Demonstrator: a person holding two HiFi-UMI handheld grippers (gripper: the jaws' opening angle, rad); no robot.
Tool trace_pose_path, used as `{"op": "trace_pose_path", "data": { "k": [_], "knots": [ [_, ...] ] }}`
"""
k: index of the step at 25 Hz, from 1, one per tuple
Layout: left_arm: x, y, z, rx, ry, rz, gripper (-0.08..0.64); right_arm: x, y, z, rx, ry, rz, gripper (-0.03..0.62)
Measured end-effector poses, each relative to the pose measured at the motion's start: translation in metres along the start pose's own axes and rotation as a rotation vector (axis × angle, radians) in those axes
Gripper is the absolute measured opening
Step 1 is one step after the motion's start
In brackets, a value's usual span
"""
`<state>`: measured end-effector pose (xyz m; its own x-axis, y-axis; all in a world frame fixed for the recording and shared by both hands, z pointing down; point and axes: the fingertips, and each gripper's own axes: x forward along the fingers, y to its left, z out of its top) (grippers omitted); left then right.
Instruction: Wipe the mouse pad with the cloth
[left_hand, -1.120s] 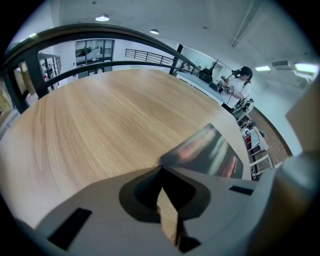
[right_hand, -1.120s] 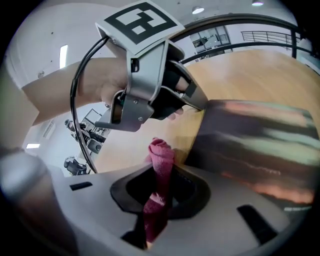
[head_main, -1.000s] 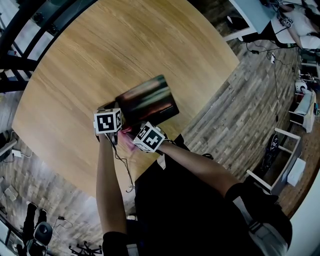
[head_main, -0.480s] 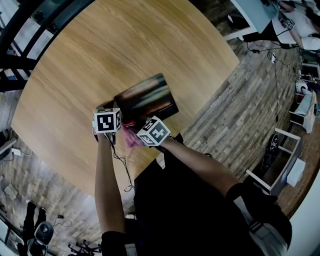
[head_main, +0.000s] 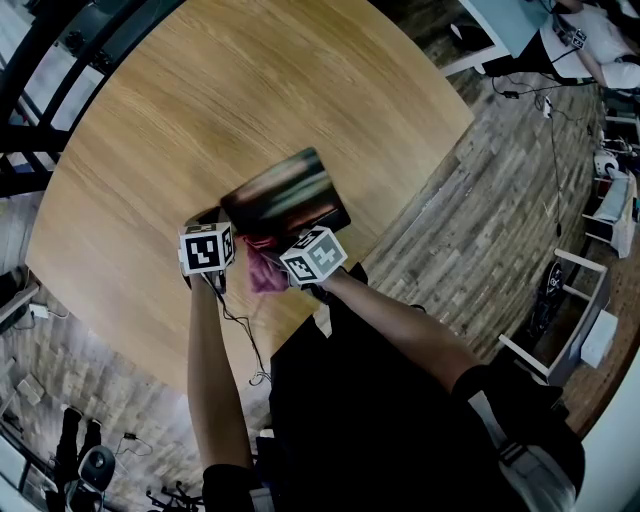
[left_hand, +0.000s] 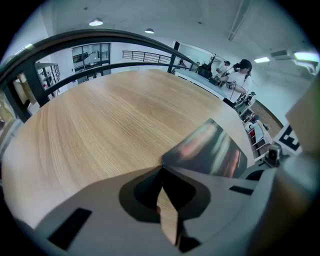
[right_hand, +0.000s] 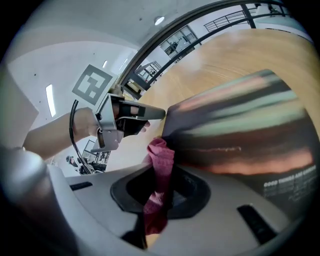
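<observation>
The dark mouse pad (head_main: 285, 192) with coloured streaks lies on the round wooden table (head_main: 200, 100) near its front edge. My left gripper (head_main: 216, 222) is at the pad's near left corner, its jaws shut on that corner (left_hand: 161, 169). My right gripper (head_main: 278, 256) is just in front of the pad's near edge, shut on a pink cloth (head_main: 265, 272). In the right gripper view the cloth (right_hand: 161, 155) sticks up out of the jaws, right beside the pad (right_hand: 235, 125). The left gripper (right_hand: 150, 114) shows there too, touching the pad's corner.
The table's front edge (head_main: 300, 330) runs close behind both grippers. A dark railing (head_main: 40, 60) curves round the far left. Plank floor (head_main: 480, 230) with white furniture (head_main: 590, 340) lies to the right. A person (head_main: 590, 40) sits at a desk, top right.
The right gripper has shifted a little right and toward the pad, and the pink cloth now shows more plainly between the two grippers. The left gripper stays at the pad's corner.
</observation>
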<state>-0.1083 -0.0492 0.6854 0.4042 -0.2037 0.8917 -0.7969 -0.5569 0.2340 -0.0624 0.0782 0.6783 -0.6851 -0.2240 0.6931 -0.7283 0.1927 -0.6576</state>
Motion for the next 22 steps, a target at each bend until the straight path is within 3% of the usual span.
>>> {"op": "trace_pose_path", "data": {
  "k": [5,9,12,17,22],
  "knots": [
    [0.0,0.0,-0.006,-0.223,0.003,-0.134,0.028,-0.003,-0.001,-0.002,-0.011,0.001,0.002,0.067],
    [0.0,-0.009,-0.002,-0.252,0.025,-0.198,0.103,-0.003,-0.001,-0.002,-0.044,0.013,-0.001,0.067],
    [0.002,-0.007,-0.003,-0.221,0.067,-0.139,0.091,-0.003,-0.001,-0.002,-0.05,0.013,0.0,0.067],
    [0.001,-0.004,-0.005,-0.017,0.168,0.042,0.054,-0.003,0.0,-0.002,-0.056,0.016,0.011,0.066],
    [0.005,-0.004,-0.005,-0.087,0.186,-0.014,0.054,-0.003,-0.003,-0.004,-0.05,0.018,0.016,0.067]
  ]
}}
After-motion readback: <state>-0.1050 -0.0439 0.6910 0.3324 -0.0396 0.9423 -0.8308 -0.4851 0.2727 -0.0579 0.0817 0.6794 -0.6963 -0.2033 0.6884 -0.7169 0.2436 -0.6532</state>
